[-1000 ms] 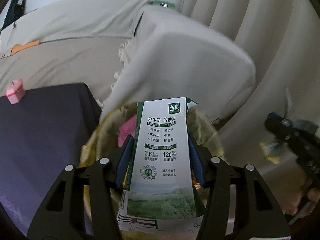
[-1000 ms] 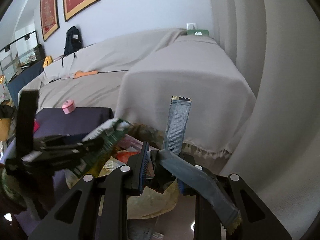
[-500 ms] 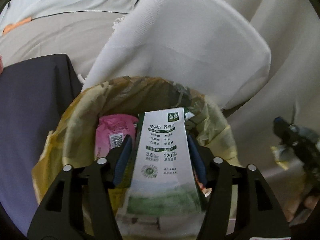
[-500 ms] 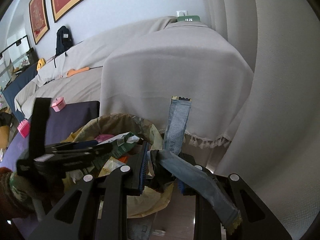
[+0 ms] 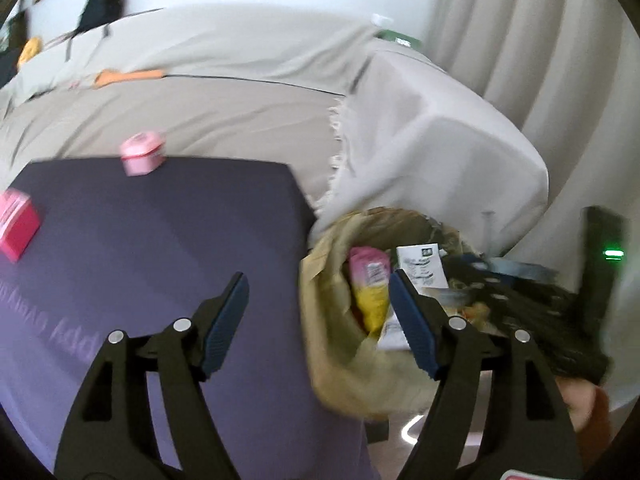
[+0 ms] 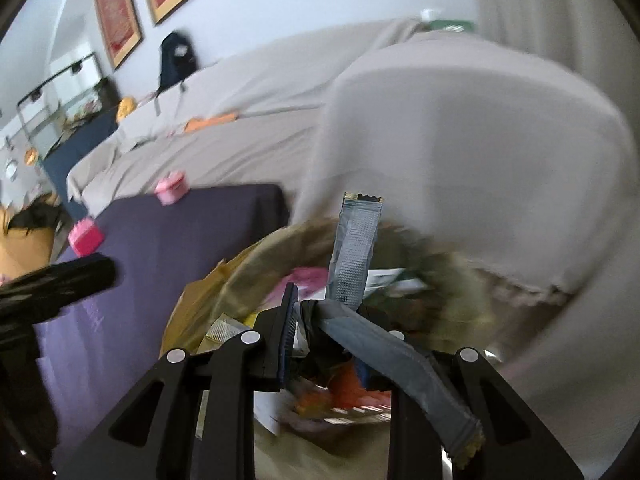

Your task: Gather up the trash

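Wrapper (image 6: pixel 354 256): grey, crinkled, serrated top edge

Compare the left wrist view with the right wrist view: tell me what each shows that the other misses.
Left wrist only: the left gripper, opening with nothing between its fingers, and the milk carton in the trash bag.

Right wrist only: the right gripper shut on a grey wrapper, and framed pictures.

Both: bag, purple table, pink box, covered sofa.
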### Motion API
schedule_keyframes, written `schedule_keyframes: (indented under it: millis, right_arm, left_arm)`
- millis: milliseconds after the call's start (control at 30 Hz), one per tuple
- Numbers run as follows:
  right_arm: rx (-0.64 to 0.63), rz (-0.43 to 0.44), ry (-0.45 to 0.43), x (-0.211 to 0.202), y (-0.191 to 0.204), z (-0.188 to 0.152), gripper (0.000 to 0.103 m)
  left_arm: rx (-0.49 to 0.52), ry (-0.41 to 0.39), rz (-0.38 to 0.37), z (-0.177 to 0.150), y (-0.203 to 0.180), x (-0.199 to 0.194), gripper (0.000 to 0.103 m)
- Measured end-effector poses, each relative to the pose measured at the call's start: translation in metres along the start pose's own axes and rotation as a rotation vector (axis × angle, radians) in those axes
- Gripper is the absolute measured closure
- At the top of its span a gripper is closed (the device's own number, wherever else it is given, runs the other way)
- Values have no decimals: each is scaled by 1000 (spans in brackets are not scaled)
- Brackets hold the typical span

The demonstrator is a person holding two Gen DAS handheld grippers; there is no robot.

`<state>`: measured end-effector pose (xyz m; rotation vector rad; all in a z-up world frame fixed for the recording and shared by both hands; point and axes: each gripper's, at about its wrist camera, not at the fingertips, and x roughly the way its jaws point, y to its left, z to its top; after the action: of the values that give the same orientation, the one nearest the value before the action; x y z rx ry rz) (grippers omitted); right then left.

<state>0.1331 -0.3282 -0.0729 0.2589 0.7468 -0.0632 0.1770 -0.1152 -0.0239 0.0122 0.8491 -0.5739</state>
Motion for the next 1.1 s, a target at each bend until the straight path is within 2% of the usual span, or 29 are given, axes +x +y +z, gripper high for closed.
schedule_keyframes:
  millis: [67, 133, 200, 333, 433, 467, 500, 767, 933, 1100]
  right_arm:
    - [-13, -24, 59, 21, 6, -5, 79]
    - [-5, -36, 128, 40, 7, -14, 79]
    - [24, -48, 156, 46, 3, -21, 79]
    - [61, -37, 135, 34, 3, -24, 73]
    - [56, -35, 119, 21, 9, -29, 60]
    - [59, -24, 110, 17, 10, -30, 50]
    - [65, -7, 92, 9, 11, -32, 45]
    - [49, 9, -43, -63, 28, -43, 41]
    - [16, 41, -76, -99, 33, -70, 41]
    - [16, 68, -105, -119, 32, -92, 41]
  left_arm:
    - [-15, -34, 13, -8, 12, -21, 33]
    - [-16, -80, 26, -14, 21, -40, 25]
    - [-16, -128, 40, -21, 26, -57, 11]
    - [-6, -153, 79, -37, 26, -74, 9]
    - [-21, -142, 83, -53, 24, -80, 9]
    - [-25, -136, 88, -59, 24, -82, 9]
    - [-27, -133, 93, -63, 23, -82, 9]
    - [21, -161, 182, -98, -2, -105, 9]
    - [98, -203, 262, -109, -25, -117, 9]
    - [74, -221, 299, -115, -32, -126, 9]
